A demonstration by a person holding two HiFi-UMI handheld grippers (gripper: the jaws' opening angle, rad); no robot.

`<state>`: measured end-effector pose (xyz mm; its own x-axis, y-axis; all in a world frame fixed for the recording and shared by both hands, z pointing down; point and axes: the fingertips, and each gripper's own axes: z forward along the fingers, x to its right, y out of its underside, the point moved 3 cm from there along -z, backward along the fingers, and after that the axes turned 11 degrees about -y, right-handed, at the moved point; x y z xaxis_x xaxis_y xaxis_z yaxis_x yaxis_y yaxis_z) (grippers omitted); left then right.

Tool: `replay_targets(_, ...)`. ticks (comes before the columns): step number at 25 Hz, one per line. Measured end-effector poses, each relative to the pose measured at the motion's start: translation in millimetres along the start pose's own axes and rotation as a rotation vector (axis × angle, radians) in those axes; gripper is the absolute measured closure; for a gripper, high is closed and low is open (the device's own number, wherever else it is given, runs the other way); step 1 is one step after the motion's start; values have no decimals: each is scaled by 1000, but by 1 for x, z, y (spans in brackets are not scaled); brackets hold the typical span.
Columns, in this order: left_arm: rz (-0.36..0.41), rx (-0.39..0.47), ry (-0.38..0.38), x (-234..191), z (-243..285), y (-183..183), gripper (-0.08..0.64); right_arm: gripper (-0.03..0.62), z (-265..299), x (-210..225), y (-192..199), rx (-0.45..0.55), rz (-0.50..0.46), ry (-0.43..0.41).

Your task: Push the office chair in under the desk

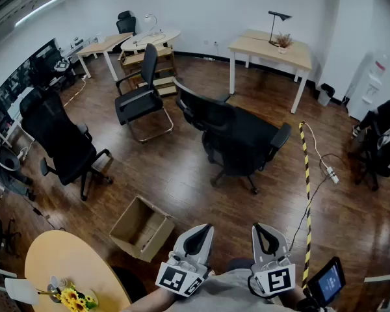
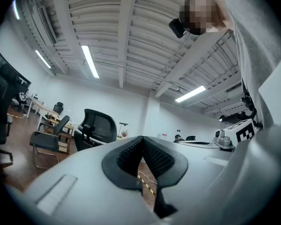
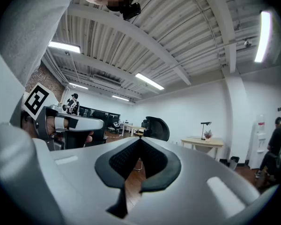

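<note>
Spreading across the room is a dark wooden floor [image 1: 182, 187]. Against the far wall stands the pale wooden desk [image 1: 299, 56]. The black office chair [image 1: 237, 142] sits out on the open floor, well apart from that desk and not under it. An open cardboard box [image 1: 142, 227] lies nearer the person. The left gripper [image 1: 205, 229] and right gripper [image 1: 258, 228] are held close to the person's chest, each clenched tight on nothing. On the desk stand a black lamp [image 1: 276, 25] and a small plant [image 1: 283, 41].
</note>
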<state>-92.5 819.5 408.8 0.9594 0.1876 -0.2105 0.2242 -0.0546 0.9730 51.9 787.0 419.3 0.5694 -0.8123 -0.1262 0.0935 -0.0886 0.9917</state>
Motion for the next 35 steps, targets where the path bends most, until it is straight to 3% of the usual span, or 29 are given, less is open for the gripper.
replay_targets(9, 10, 23, -35, -48, 46, -3, 548, 586, 62, 25, 5, 19, -9, -16)
replay_targets(20, 56, 30, -108, -126, 203, -17, 548, 586, 186, 148, 19, 38, 13, -21)
replay_targets(27, 59, 26, -145, -154, 263, -17, 548, 586, 224, 202, 34, 10, 23, -16)
replay_targets(35, 62, 7, -145, -181, 283, -19, 548, 586, 247, 217, 57, -103, 18, -4)
